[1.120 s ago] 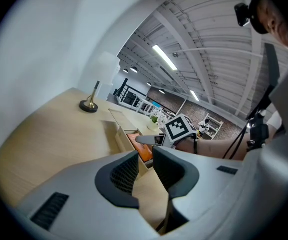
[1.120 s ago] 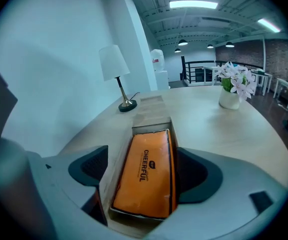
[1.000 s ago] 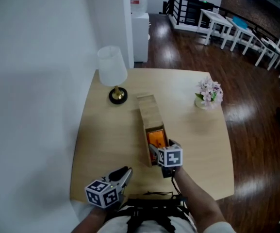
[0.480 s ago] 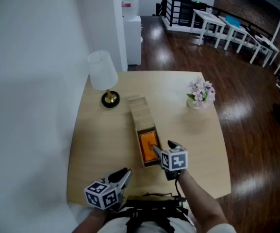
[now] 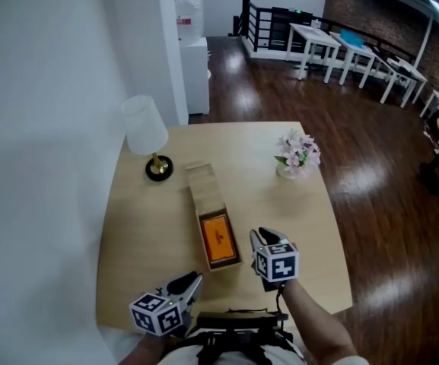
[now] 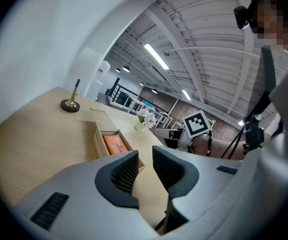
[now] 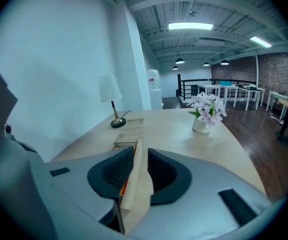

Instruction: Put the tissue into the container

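Note:
A long wooden container (image 5: 204, 196) lies on the table, its sliding lid pushed to the far half. The orange tissue pack (image 5: 216, 239) lies in the open near half. My right gripper (image 5: 262, 236) hovers just right of the container's near end. Its jaws have just been closing to a narrow gap and hold nothing. Through that gap the right gripper view shows the container's wall (image 7: 136, 184) and a sliver of the tissue pack (image 7: 126, 185). My left gripper (image 5: 191, 281) stays near the table's front edge, jaws slightly apart and empty.
A white lamp (image 5: 144, 126) stands at the table's far left, and a small vase of flowers (image 5: 297, 152) at the far right. The round-cornered table (image 5: 287, 211) stands by a white wall on the left, with dark wooden floor to the right.
My right gripper has drawn back and up from over the container's open end to its right side, and its jaws have narrowed. The tissue pack stays in the container. The left gripper shifted slightly.

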### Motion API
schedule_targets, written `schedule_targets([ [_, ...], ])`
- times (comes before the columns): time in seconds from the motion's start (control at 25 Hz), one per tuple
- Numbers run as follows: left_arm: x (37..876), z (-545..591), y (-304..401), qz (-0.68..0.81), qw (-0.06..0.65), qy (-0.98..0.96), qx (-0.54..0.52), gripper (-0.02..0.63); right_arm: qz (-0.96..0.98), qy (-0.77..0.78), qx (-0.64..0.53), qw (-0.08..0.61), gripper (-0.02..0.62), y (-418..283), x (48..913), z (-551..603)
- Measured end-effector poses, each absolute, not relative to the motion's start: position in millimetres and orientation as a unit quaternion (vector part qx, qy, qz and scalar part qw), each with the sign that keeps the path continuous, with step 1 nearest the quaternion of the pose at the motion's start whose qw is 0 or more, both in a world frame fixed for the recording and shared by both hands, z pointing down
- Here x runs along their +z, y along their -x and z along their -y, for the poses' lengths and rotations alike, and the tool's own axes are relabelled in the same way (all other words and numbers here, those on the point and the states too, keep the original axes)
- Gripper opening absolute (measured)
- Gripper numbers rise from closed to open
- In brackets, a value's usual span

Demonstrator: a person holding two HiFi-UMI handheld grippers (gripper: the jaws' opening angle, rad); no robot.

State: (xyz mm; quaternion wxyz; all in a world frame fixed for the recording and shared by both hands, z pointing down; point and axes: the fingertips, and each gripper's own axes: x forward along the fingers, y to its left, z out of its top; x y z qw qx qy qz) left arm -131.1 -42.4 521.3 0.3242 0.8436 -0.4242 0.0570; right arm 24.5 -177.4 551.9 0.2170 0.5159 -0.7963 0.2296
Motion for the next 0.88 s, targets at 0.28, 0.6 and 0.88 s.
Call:
schedule_targets([
  [0.28, 516, 40, 110, 0.424, 0.320, -0.846, 0.050, 0.091, 0.790, -0.530, 0.230, 0.206, 0.085, -62, 538, 173],
  [0.6, 501, 44, 90, 0.421, 0.328, -0.845, 0.021, 0.091, 0.779, -0.547, 0.240, 0.189, 0.021, -100, 527, 165],
  [0.88, 498, 42, 72, 0.413, 0.323, -0.851, 0.030, 0.054, 0.770, -0.559, 0.253, 0.176, 0.000, -130, 523, 155],
])
